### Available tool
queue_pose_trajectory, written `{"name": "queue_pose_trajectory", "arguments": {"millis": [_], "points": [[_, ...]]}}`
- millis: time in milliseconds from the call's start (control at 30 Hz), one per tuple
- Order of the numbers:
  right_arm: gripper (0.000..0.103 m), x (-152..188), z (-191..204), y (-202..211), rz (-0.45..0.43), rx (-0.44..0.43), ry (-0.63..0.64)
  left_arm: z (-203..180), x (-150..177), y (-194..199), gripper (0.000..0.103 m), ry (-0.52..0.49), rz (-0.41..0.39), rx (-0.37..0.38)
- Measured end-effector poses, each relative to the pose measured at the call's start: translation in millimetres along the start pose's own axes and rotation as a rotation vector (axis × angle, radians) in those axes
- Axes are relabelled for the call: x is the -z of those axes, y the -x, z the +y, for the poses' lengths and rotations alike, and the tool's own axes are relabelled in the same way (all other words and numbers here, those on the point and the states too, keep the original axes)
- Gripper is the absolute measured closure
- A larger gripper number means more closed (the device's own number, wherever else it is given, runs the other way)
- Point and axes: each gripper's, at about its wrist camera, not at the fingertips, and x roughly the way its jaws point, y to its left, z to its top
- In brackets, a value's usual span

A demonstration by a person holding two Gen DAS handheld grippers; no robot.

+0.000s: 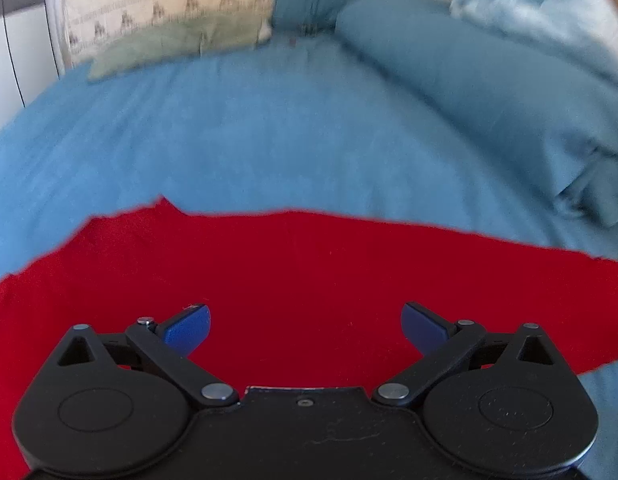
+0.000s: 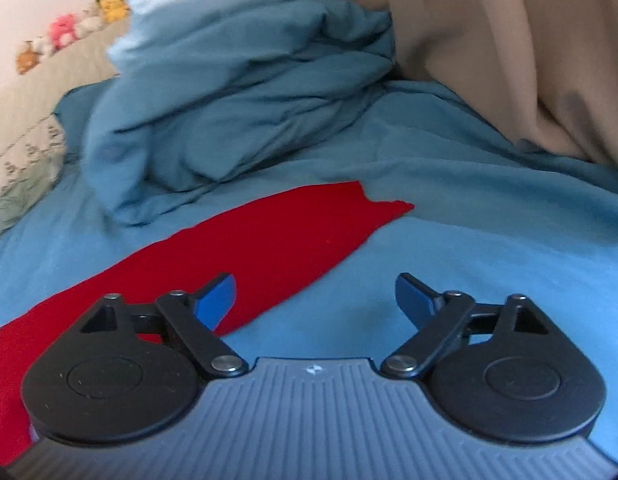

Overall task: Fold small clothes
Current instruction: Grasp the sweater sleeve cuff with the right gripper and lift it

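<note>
A red garment [image 1: 293, 272] lies flat on the blue bed sheet [image 1: 229, 132]. In the left wrist view it fills the lower half, and my left gripper [image 1: 305, 328] hovers over it, open, with nothing between its blue pads. In the right wrist view the same red garment [image 2: 269, 240] runs as a slanted strip from lower left to a pointed corner at centre. My right gripper [image 2: 315, 300] stands open above the garment's right edge; its left fingertip [image 2: 217, 300] is over the red cloth, the right one over bare sheet. Nothing is held.
A rumpled teal duvet [image 2: 237, 112] is piled behind the garment. A pillow in a blue case [image 1: 489, 96] lies at the right, a pale green patterned pillow [image 1: 157, 48] at the head. Beige curtain [image 2: 489, 40] hangs at the right. Small plush toys [image 2: 69, 28] line the headboard.
</note>
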Motion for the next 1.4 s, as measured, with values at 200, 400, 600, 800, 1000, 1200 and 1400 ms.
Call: {"name": "queue_pose_trajectory", "arguments": {"millis": [200, 400, 600, 800, 1000, 1200, 1400], "points": [[0.019, -5, 4, -32, -0.008, 0.056, 0.049, -21, -10, -48, 0.000, -0.004, 0.112, -0.029], [0.043, -11, 8, -44, -0.009, 0.097, 0.040, -27, -11, -71, 0.000, -0.015, 0.182, -0.059], [0.081, -25, 17, -47, 0.023, 0.124, 0.072, -22, -20, -78, 0.000, -0.024, 0.232, -0.027], [0.082, -61, 72, 2, -0.025, -0.005, 0.099, 18, -45, -47, 0.000, 0.011, 0.169, -0.026], [0.082, -72, 191, 76, -0.082, -0.303, 0.161, 103, -61, 12, 0.000, 0.022, 0.102, -0.071], [0.082, 14, 338, 122, 0.010, -0.639, 0.318, 206, -36, 56, 0.000, 0.113, 0.093, -0.130], [0.082, 174, 423, 122, 0.185, -0.765, 0.637, 284, 7, 69, 0.000, 0.209, 0.113, -0.165]]}}
